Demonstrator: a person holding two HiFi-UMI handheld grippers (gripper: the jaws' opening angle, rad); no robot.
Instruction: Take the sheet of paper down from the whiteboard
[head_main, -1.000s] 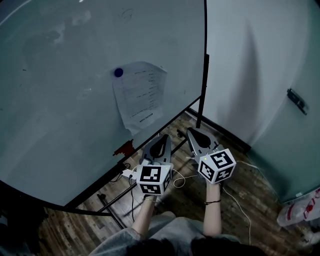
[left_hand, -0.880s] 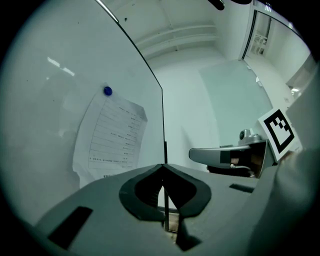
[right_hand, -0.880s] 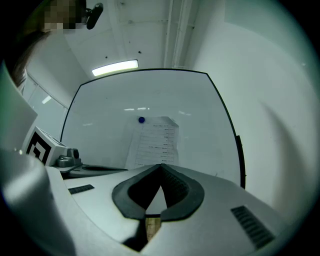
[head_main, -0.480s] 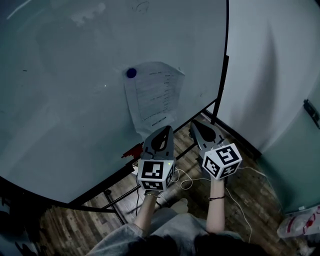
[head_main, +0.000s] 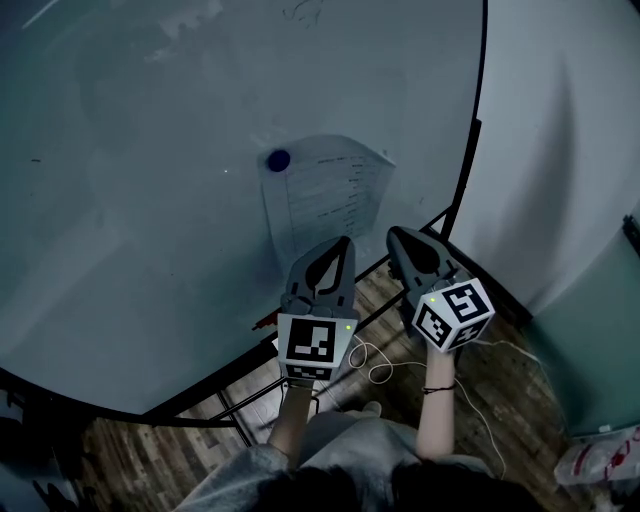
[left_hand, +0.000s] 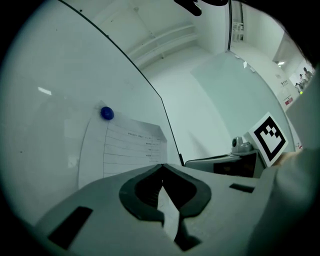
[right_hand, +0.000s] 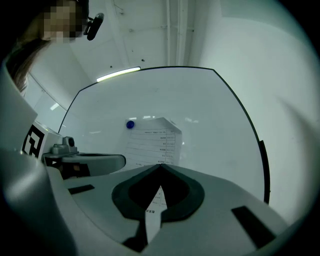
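A printed sheet of paper (head_main: 325, 195) hangs on the whiteboard (head_main: 150, 220), pinned at its top left corner by a round blue magnet (head_main: 278, 159). My left gripper (head_main: 346, 241) points up at the sheet's lower edge, jaws shut and empty. Just to its right, my right gripper (head_main: 392, 233) is also shut on nothing, below the sheet's lower right corner. In the left gripper view the paper (left_hand: 127, 147) and magnet (left_hand: 106, 113) lie ahead of the closed tips (left_hand: 162, 165). The right gripper view shows the paper (right_hand: 155, 142) above its closed tips (right_hand: 161, 166). Neither gripper visibly touches the sheet.
The whiteboard's dark frame (head_main: 472, 150) runs down the right, with stand legs (head_main: 235, 420) and white cables (head_main: 375, 368) on the wooden floor below. A pale wall (head_main: 560, 150) is to the right, then a teal panel (head_main: 605, 340) and a plastic bag (head_main: 600, 455).
Both grippers have risen and moved toward the board, side by side. Their tips now reach the sheet's lower edge in the head view; earlier they were well below it.
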